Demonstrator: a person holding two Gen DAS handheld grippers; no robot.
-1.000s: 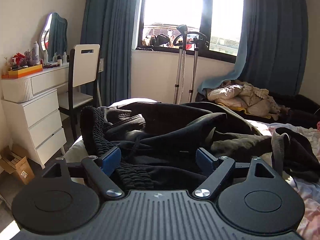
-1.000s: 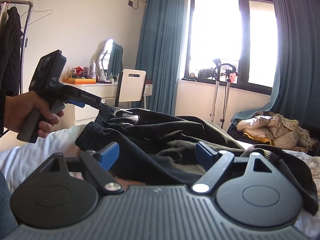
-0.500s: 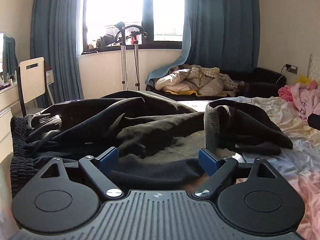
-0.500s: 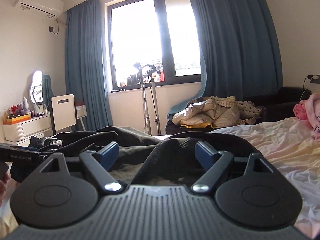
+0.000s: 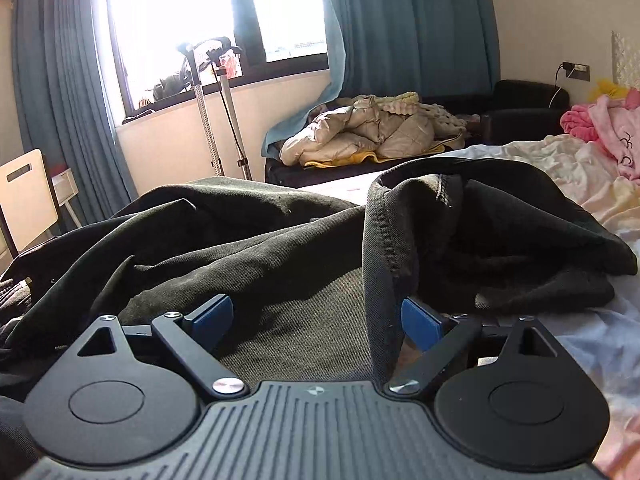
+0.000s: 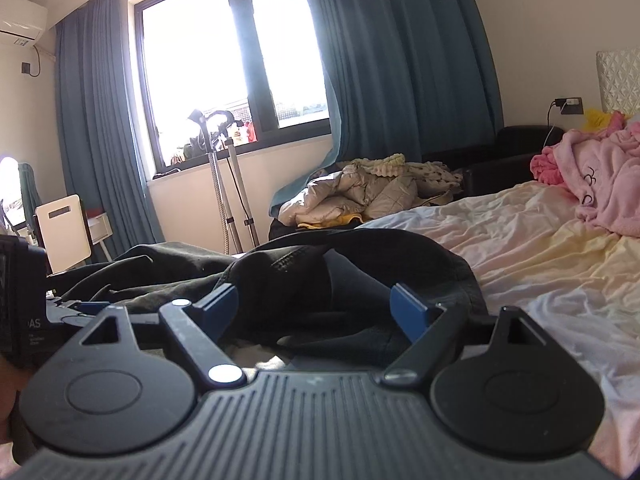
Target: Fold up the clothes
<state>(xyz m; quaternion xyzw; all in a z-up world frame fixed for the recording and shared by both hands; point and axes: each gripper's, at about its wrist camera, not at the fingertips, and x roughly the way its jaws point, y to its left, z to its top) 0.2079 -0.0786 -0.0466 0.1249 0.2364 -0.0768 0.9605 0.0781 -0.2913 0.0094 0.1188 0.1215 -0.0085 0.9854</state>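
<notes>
The left gripper (image 5: 316, 318) points slightly downward, low over the black garment (image 5: 248, 248) that lies crumpled across the near left part of the bed (image 5: 592, 184); its jaws have just been opening and stand wide apart, with an upright hemmed fold of the cloth rising between them, just beside the right pad but not clamped. The right gripper (image 6: 314, 308) sits nearly level to its right, jaws also wide apart, pointing at the garment's raised right end without gripping it. In the right wrist view the left gripper's body shows at the near left edge.
</notes>
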